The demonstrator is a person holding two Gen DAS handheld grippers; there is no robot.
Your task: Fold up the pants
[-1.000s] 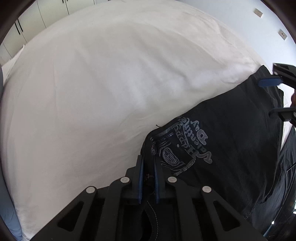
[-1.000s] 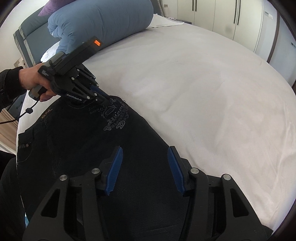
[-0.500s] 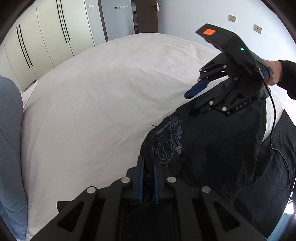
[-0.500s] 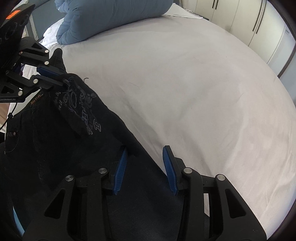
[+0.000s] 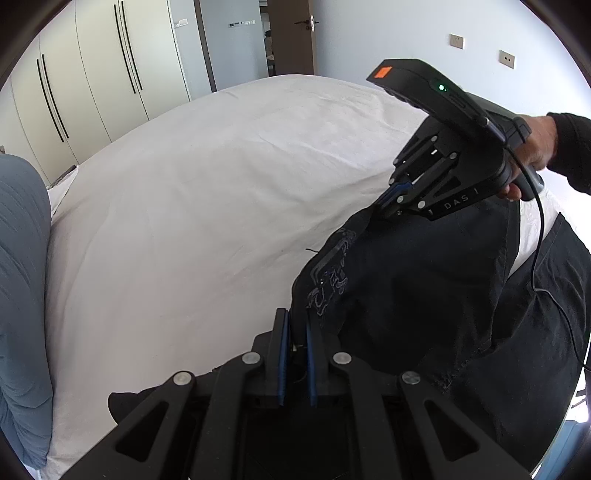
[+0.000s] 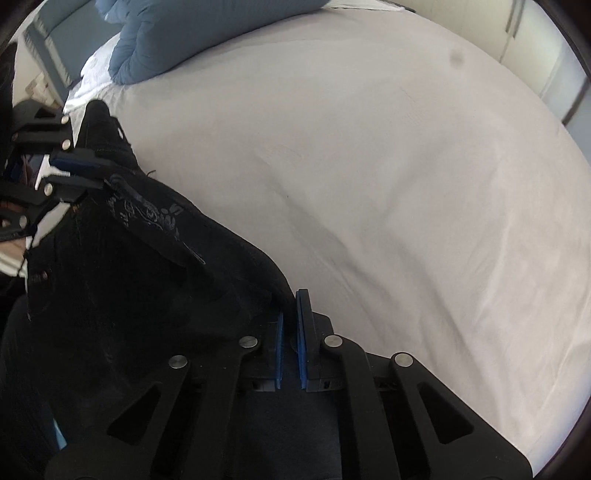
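Black pants with grey embroidery lie over the near side of a white bed. My left gripper is shut on the pants' edge by the embroidery and holds it up. My right gripper is shut on the same edge further along; it shows in the left wrist view with the cloth lifted between the two. In the right wrist view the pants hang dark at lower left, and the left gripper pinches their far corner.
A blue-grey duvet roll lies at the head of the bed; it also shows in the left wrist view. White wardrobes and a door stand beyond the bed. The white sheet spreads wide.
My right gripper has closed on the pants' edge; it was open a second ago. Both grippers have lifted the edge off the bed, and the left view has tilted up.
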